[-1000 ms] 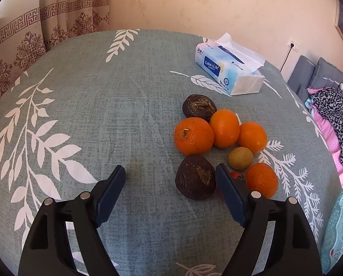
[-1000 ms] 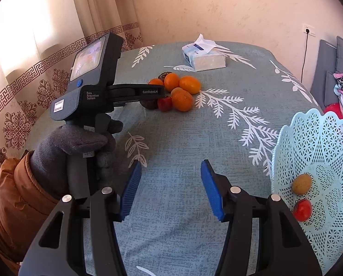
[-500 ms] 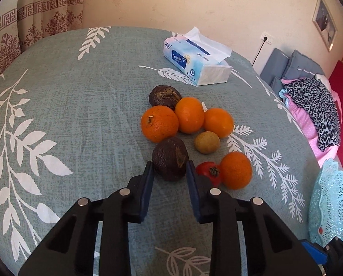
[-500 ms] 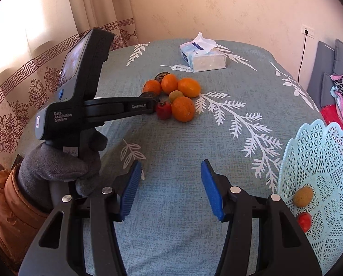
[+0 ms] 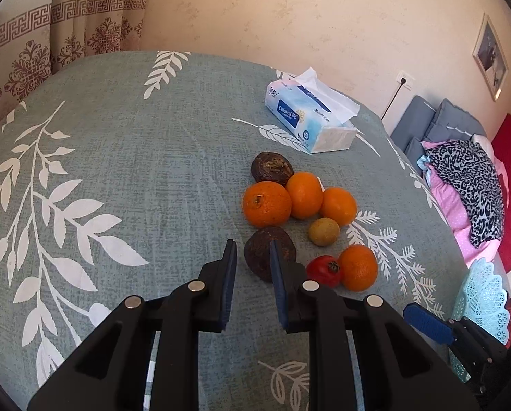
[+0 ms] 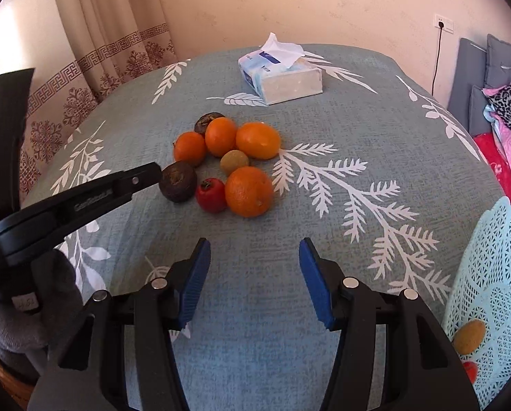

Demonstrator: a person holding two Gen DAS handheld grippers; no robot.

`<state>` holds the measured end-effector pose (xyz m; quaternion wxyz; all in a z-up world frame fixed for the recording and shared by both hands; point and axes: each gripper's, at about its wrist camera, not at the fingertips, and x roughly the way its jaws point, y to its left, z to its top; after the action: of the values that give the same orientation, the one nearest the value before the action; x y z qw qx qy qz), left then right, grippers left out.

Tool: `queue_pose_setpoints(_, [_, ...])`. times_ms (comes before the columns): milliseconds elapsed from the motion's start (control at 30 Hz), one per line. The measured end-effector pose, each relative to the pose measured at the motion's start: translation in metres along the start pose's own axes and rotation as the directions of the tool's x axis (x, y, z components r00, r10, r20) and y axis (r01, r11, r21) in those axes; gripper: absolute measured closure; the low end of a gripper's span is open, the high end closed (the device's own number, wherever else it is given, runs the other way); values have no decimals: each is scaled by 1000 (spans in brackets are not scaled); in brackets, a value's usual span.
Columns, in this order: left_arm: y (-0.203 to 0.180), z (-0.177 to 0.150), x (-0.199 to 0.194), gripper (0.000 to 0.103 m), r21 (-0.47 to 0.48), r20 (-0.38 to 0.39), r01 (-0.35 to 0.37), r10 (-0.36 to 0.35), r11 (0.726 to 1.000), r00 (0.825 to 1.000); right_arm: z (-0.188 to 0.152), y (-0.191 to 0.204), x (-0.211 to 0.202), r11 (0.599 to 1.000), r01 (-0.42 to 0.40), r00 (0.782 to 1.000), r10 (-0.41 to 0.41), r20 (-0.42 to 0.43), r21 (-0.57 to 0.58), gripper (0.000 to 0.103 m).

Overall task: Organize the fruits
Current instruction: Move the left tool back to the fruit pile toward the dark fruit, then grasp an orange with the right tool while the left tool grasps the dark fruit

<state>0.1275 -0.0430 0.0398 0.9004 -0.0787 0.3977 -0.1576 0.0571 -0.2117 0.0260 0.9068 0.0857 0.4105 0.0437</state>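
Your right gripper [image 6: 253,243] stands half open over bare grey-green leaf-print tablecloth [image 6: 324,308], nothing between its blue pads. Beside it, at your right, the pale blue plastic lattice basket [image 6: 488,274] holds a tan oval fruit [image 6: 469,337] and a red one [image 6: 467,371]. Your left gripper [image 5: 252,245] is drawn in to a narrow slot with nothing in it. The dark brown wrinkled fruit [image 5: 255,257] lies on the cloth right at its tips, wider than that slot and partly covered by one finger. Just beside it sit a small red fruit [image 5: 324,270] and an orange [image 5: 358,267], touching each other. Beyond lie a yellow-green round fruit [image 5: 324,231], then three oranges [image 5: 303,195] packed together, with a second dark fruit [image 5: 271,168] against them. Farthest is the blue-and-white tissue pack [image 5: 310,120]
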Motion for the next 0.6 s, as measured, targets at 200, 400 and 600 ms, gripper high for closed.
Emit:
queue_pose_setpoints(200, [11, 2, -2, 59, -52, 1, -2, 2, 999, 1000, 16, 4, 25, 1000, 12, 1000, -12, -3, 0, 49])
queue_pose_setpoints(400, [20, 5, -3, 52, -91, 11, -9, 10, 996, 1000, 29, 1, 39, 999, 20, 1000, -20, 9, 27, 55])
queue_pose_setpoints(600, [18, 2, 2, 51, -81, -4, -8, 8, 997, 1000, 33, 2, 47, 999, -27, 1000, 27, 5, 31, 63])
